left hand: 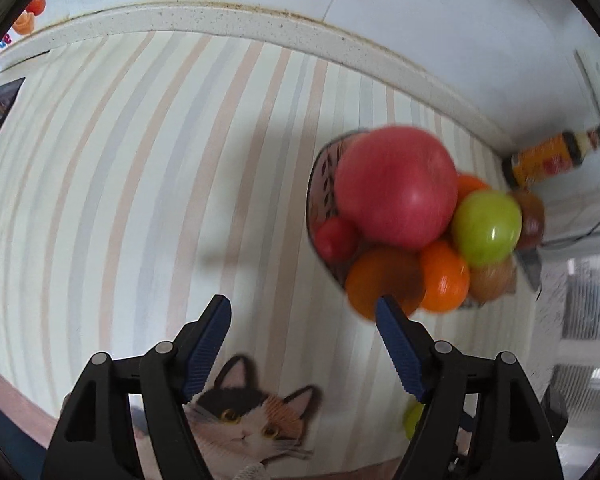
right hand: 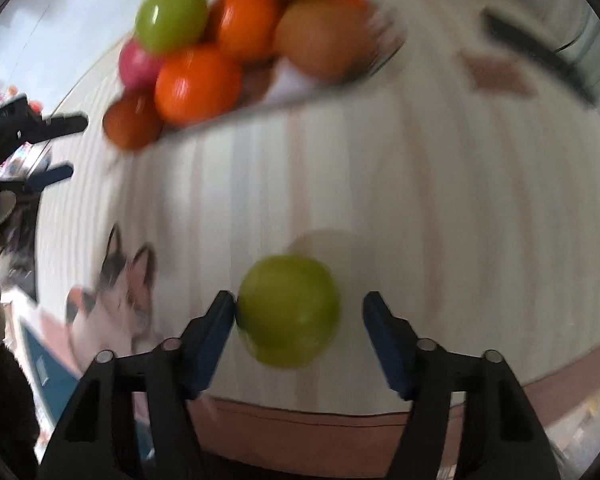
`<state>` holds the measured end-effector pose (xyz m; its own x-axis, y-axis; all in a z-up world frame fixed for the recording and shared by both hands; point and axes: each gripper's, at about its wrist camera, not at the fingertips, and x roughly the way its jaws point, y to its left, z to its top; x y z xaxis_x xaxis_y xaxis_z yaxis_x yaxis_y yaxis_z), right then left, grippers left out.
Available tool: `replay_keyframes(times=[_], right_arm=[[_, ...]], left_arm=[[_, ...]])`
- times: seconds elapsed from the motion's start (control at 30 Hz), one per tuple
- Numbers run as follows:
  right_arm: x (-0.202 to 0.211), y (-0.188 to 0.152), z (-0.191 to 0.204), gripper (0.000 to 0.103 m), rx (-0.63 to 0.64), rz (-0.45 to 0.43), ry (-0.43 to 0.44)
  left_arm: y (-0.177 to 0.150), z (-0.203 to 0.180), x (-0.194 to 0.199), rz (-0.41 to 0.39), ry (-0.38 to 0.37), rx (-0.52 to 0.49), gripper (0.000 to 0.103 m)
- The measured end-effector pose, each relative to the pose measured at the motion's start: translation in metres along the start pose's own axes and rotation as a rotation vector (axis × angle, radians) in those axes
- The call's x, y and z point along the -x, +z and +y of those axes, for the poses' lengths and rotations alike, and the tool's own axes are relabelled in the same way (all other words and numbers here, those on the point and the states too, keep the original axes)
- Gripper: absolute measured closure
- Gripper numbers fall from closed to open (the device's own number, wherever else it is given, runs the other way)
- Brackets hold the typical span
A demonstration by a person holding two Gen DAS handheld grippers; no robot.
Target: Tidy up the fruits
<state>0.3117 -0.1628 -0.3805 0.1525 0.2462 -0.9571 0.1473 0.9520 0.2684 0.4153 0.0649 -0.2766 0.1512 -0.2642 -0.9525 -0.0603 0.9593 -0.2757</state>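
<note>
Landmark: a bowl [left hand: 320,184] piled with fruit is sitting on a striped tablecloth [left hand: 140,184]; all places below are told from it.
Bowl contents: a large red apple [left hand: 396,188] is lying on top of the heap, with a green apple [left hand: 486,228] just beside it, two oranges [left hand: 444,276] in front and a small red fruit [left hand: 334,240] at the rim.
Loose fruit: a second green fruit [right hand: 288,316] is lying on the tablecloth, well apart from the bowl, toward the table's near edge.
Right gripper [right hand: 298,312]: it is pointing steeply down over the loose green fruit with its jaws standing apart; the fruit is sitting between them, one finger [right hand: 216,328] looking to be touching it or nearly so, the other standing clear, so nothing is clamped.
Left gripper [left hand: 304,312]: it is hanging just beside the bowl on its near side, jaws apart and holding nothing, one fingertip [left hand: 384,308] overlapping the nearer orange in its own view.
Cat print [left hand: 252,416]: it is showing on the cloth, well apart from the bowl, near the table's front edge.
Bottle [left hand: 552,156]: an orange-labelled one is lying beyond the bowl, by the wall.
Sharpness: the right wrist view is blurring, so fine contact is hard to judge.
</note>
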Motion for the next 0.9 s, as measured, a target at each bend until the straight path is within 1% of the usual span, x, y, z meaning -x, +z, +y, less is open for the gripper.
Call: replay_keyframes(times=[0.03, 0.1, 0.13, 0.17, 0.2, 0.23, 0.27, 0.3, 0.33, 0.4, 0.5, 0.53, 0.57, 0.6, 0.63, 0.67, 0.7, 0.73, 0.77, 0.83, 0.9], right_arm=[[-0.001, -0.001, -0.001, 0.043, -0.026, -0.011, 0.024], [0.001, 0.002, 0.008, 0.044, 0.023, -0.018, 0.007], [0.003, 0.005, 0.009, 0.045, 0.026, -0.036, 0.019], [0.004, 0.008, 0.015, 0.045, 0.063, -0.034, 0.024], [0.006, 0.010, 0.017, 0.045, 0.073, -0.044, 0.020], [0.009, 0.011, 0.019, 0.046, 0.079, -0.066, 0.028], [0.011, 0.015, 0.022, 0.046, 0.088, -0.070, 0.038], [0.015, 0.018, 0.023, 0.050, 0.077, -0.088, 0.052], [0.020, 0.024, 0.025, 0.059, 0.074, -0.108, 0.069], [0.031, 0.032, 0.027, 0.061, 0.068, -0.155, 0.094], [0.044, 0.050, 0.030, 0.061, 0.061, -0.172, 0.109], [0.042, 0.054, 0.032, 0.060, 0.077, -0.149, 0.103], [0.037, 0.057, 0.033, 0.060, 0.082, -0.101, 0.112], [0.035, 0.057, 0.031, 0.057, 0.068, -0.074, 0.132], [0.031, 0.054, 0.031, 0.043, 0.076, -0.058, 0.138], [0.026, 0.051, 0.035, 0.038, 0.105, -0.037, 0.118], [0.019, 0.048, 0.038, 0.037, 0.117, -0.030, 0.093], [0.013, 0.047, 0.040, 0.037, 0.114, -0.019, 0.101], [0.002, 0.048, 0.040, 0.036, 0.095, 0.013, 0.145], [-0.012, 0.048, 0.043, 0.036, 0.055, 0.053, 0.200], [-0.023, 0.044, 0.054, 0.038, 0.070, 0.076, 0.209]], left_arm=[[-0.003, 0.000, 0.000, 0.000, 0.006, -0.001, 0.030], [-0.011, -0.002, 0.001, 0.000, 0.020, -0.011, 0.030], [-0.014, -0.003, 0.001, -0.003, 0.030, -0.019, 0.030], [-0.016, -0.005, 0.000, -0.002, 0.040, -0.025, 0.029], [-0.018, -0.008, 0.000, -0.002, 0.056, -0.038, 0.027], [-0.021, -0.011, 0.000, -0.004, 0.069, -0.053, 0.016], [-0.023, -0.013, -0.001, -0.008, 0.076, -0.064, 0.009], [-0.026, -0.016, 0.000, -0.016, 0.090, -0.081, 0.009], [-0.028, -0.019, 0.000, -0.021, 0.100, -0.092, 0.009], [-0.030, -0.025, 0.000, -0.031, 0.110, -0.117, 0.009], [-0.031, -0.030, -0.004, -0.029, 0.111, -0.127, 0.009], [-0.032, -0.030, -0.005, -0.026, 0.109, -0.127, 0.009], [-0.033, -0.030, -0.006, -0.023, 0.111, -0.127, 0.009], [-0.034, -0.029, -0.006, -0.023, 0.112, -0.127, 0.009], [-0.036, -0.028, -0.007, -0.022, 0.111, -0.126, 0.009], [-0.038, -0.028, -0.009, -0.017, 0.114, -0.126, 0.009], [-0.039, -0.027, -0.011, -0.012, 0.118, -0.126, 0.009], [-0.040, -0.026, -0.013, -0.005, 0.121, -0.127, 0.009], [-0.042, -0.026, -0.015, 0.001, 0.124, -0.127, 0.009], [-0.044, -0.024, -0.015, 0.006, 0.130, -0.126, 0.009], [-0.046, -0.020, -0.015, 0.003, 0.139, -0.124, 0.009]])
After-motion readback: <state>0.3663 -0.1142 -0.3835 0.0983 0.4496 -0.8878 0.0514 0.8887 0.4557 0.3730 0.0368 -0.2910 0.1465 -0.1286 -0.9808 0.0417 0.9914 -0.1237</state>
